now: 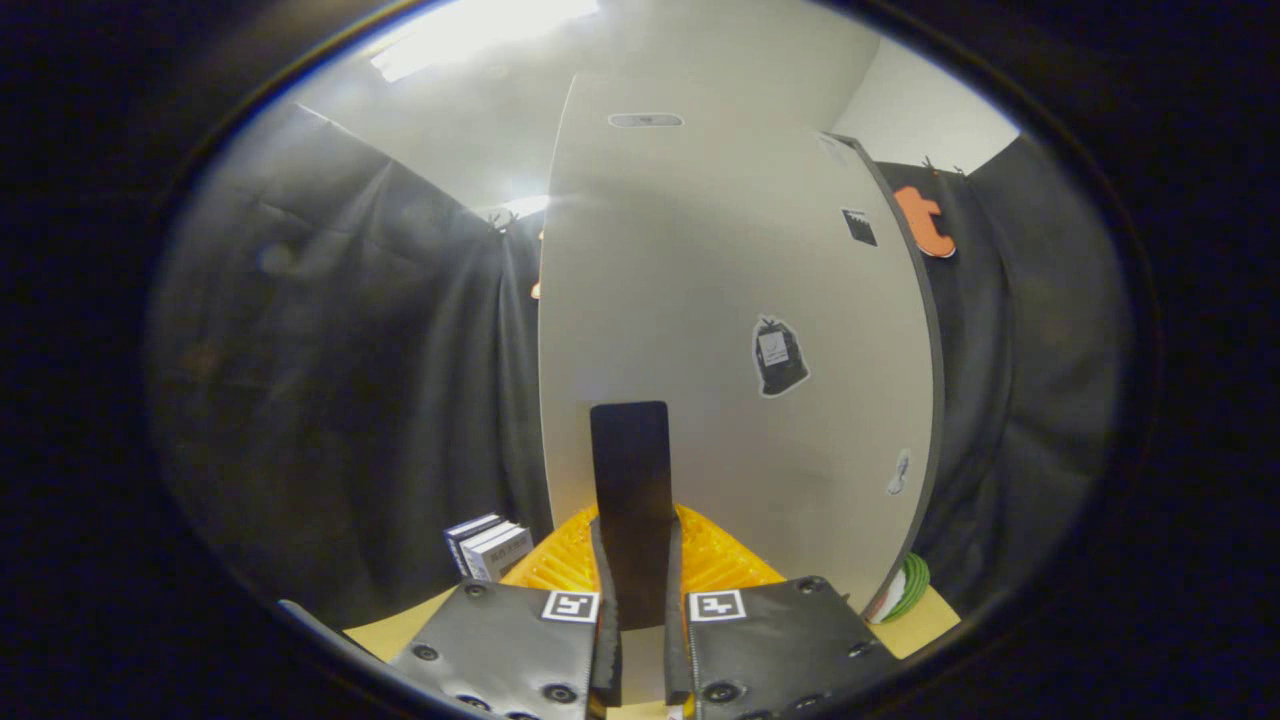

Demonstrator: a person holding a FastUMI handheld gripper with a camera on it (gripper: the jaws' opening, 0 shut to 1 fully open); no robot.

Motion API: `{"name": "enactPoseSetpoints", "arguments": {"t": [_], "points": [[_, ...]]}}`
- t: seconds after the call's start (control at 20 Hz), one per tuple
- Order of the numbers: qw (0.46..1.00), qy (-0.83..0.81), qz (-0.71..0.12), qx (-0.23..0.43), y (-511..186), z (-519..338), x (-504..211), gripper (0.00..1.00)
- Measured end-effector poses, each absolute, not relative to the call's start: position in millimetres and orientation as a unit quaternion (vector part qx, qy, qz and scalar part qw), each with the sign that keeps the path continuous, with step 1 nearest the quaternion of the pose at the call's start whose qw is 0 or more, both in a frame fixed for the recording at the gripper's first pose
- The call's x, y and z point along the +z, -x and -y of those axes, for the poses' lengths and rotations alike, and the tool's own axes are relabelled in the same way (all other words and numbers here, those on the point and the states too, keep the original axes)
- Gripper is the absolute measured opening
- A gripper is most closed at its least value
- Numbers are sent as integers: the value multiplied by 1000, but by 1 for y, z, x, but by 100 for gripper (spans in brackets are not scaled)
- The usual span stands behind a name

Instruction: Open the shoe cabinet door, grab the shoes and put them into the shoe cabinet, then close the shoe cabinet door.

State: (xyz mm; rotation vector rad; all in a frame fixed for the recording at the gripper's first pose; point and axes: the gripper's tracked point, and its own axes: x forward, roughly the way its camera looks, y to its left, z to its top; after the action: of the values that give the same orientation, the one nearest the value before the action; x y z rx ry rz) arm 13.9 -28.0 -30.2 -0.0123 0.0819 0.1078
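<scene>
A bright ceiling light (480, 35) glares overhead; the pale cabinet door (720, 330) is evenly lit, edges bowed by fisheye, dark curtains murky and soft.

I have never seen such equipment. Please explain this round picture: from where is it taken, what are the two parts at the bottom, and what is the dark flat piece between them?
No robot is here: a person carries a hand-held gripper, and a wide-angle camera on it looks forward along its two fingers. These are the parts at the bottom. The dark flat piece between them is a handle on the white cabinet door; both fingers appear to press on it. The door carries a few stickers. Beside the door, some books stand on the pale surface, and a green-and-white object, too small to identify, lies on the other side. Black cloth hangs behind.
</scene>
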Motion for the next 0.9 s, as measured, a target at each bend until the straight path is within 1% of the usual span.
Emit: {"name": "enactPoseSetpoints", "arguments": {"t": [0.35,0.9], "points": [[996,3,-39,74,2,40,-27,18],[996,29,-23,83,17,60,-20,18]]}}
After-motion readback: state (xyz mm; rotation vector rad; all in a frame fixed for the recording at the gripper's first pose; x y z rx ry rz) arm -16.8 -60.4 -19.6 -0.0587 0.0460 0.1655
